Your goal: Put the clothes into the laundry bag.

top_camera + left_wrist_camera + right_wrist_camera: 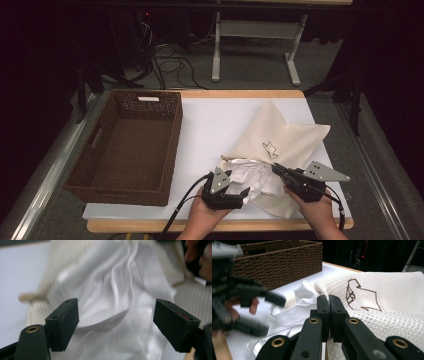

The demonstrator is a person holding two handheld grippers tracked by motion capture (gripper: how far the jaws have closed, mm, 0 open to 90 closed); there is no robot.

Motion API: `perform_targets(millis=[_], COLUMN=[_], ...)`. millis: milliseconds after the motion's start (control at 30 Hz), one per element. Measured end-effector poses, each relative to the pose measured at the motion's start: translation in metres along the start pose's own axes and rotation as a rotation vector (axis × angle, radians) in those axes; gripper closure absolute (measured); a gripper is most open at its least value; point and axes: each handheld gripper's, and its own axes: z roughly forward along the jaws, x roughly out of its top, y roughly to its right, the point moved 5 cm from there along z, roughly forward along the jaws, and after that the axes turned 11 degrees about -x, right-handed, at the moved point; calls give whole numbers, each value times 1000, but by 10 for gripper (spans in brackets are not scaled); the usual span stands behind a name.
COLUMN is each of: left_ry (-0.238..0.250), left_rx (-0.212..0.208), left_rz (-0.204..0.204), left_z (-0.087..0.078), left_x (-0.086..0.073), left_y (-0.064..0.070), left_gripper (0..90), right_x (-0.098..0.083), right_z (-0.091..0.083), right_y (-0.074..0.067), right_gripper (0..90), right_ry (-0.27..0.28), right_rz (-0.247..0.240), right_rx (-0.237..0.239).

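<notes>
White garment (255, 176) half out of the mouth of the cream mesh bag (285, 137), bunched and creased at the near edge of the white table mat (215, 125), right between the two hands. The bag lies spread toward the far right of the mat, a small dark outline figure (270, 149) stitched on its top face, and a tan cord end (224, 158) pokes out at its left side beside the garment. Right gripper (276, 169) is clamped tight on the bag's edge: in the right gripper view its two black jaws stand pressed together with the mesh fabric pinched between them, and the white cloth spills out just to their left. Left gripper (243, 194) sits low at the near edge, jaws parted and pointing at the garment; in the left gripper view the pads stand well apart, the crumpled white folds lie just beyond them, and neither pad presses on the cloth, so it is let go. To the left, well clear of the bag, the brown woven basket (95, 172) rests on the mat's left margin, long side running away from the person.
</notes>
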Motion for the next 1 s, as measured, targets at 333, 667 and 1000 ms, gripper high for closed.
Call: perform_targets(millis=[333,667,1000], left_ry=[-132,-82,-10], left_rx=[57,1,-21], left_rz=[73,24,80], left_z=[30,21,29], left_x=[-13,-2,28], left_y=[18,13,20], left_gripper=[320,868,869], right_x=[-1,-1,2], right_z=[-1,0,3], right_y=[0,-2,-4], right_gripper=[893,893,893], right_ry=[-1,-2,3], right_rz=[2,-1,11], right_rx=[-1,0,14])
